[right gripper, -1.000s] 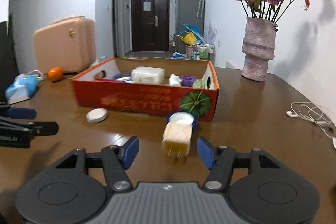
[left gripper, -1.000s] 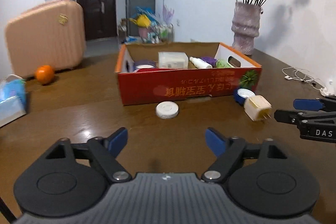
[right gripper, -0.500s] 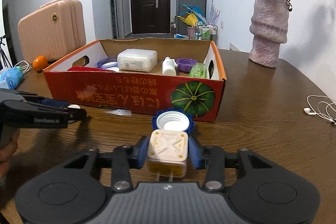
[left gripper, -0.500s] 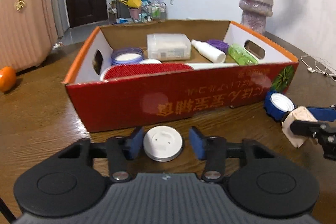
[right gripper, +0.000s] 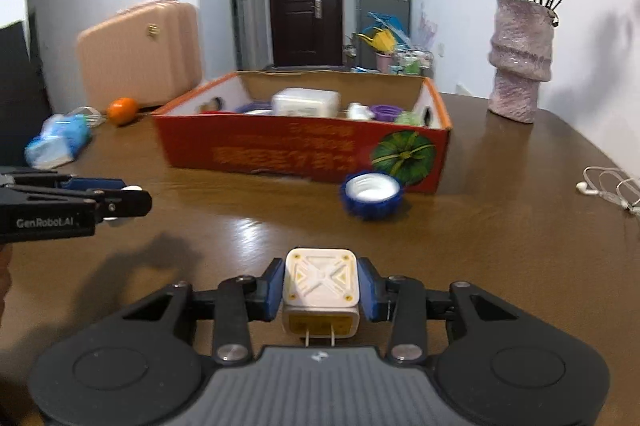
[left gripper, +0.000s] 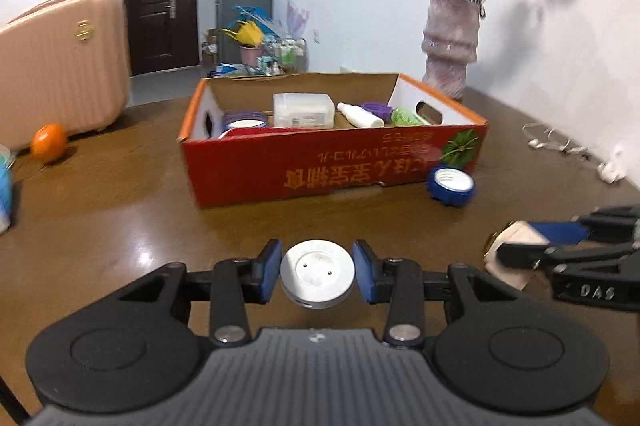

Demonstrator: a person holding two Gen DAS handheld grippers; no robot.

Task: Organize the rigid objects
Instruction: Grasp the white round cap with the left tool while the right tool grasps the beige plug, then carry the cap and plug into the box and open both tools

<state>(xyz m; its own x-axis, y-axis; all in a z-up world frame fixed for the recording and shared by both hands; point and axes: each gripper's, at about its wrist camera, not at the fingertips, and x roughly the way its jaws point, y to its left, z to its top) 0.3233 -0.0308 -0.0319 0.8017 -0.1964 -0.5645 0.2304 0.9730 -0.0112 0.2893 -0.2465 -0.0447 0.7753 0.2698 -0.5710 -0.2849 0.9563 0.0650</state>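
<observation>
On the brown tabletop (left gripper: pixel 120 210), going left to right, one pink suitcase (left gripper: pixel 60 58) stands at the far left with one orange (left gripper: pixel 49 142) before it, and one blue tissue pack (right gripper: pixel 60 142) lies nearby. Next comes the left claw (left gripper: pixel 317 272), clenched on one round white disc (left gripper: pixel 317 273); its blue pads press the disc's two sides, and the disc seems lifted clear of the tabletop. In the middle sits one red cardboard box (left gripper: pixel 320 170), open on top, holding one white rectangular container (left gripper: pixel 304 110), one white bottle (left gripper: pixel 360 115), two purple-rimmed round pieces, one at the left wall (left gripper: pixel 244 120) and one further right (left gripper: pixel 376 108), and one green item (left gripper: pixel 408 116). One blue bottle cap (left gripper: pixel 450 184), white inside, lies open side up just in front of the box's right corner. The right claw (right gripper: pixel 320 286) is clenched on one white plug adapter (right gripper: pixel 320 290), gripped by its sides with two metal prongs pointing back toward the camera. Its jaws have just been closing, with the adapter between them. Further right stand one textured vase (right gripper: pixel 520 66) of dried pink flowers and one tangle of white earphones (right gripper: pixel 608 186) near the tabletop's edge.
</observation>
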